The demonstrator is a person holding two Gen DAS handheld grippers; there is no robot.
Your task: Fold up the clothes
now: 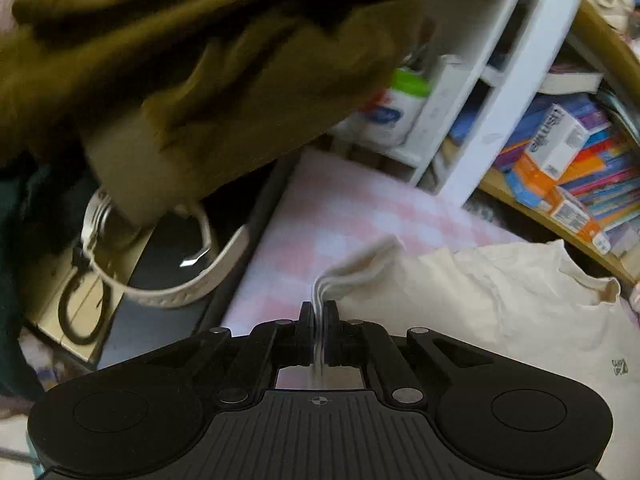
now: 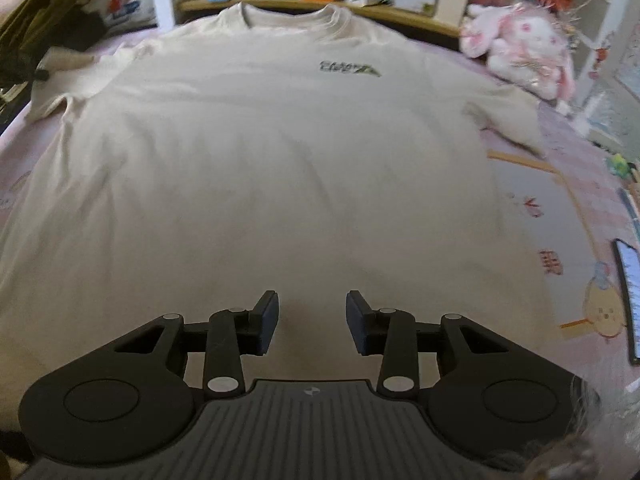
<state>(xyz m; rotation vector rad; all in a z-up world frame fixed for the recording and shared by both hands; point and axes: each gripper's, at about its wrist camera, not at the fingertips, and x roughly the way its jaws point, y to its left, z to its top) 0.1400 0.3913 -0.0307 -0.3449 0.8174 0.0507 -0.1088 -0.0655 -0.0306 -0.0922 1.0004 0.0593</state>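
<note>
A cream T-shirt (image 2: pixel 256 152) with a small dark chest logo (image 2: pixel 350 68) lies spread face up on a pink patterned bed sheet (image 2: pixel 560 216), collar at the far end. My right gripper (image 2: pixel 312 320) hovers open over the shirt's lower middle, nothing between its fingers. In the left wrist view my left gripper (image 1: pixel 319 316) is shut on a pinched fold of the cream T-shirt (image 1: pixel 500 304), at its sleeve end, and the cloth runs off to the right.
An olive garment (image 1: pixel 192 72) hangs at the upper left over a white belt (image 1: pixel 176 292) and a box. White shelves (image 1: pixel 512 80) and books (image 1: pixel 580 160) stand beyond the bed. A pink plush toy (image 2: pixel 524 48) and a phone (image 2: pixel 628 296) lie to the right.
</note>
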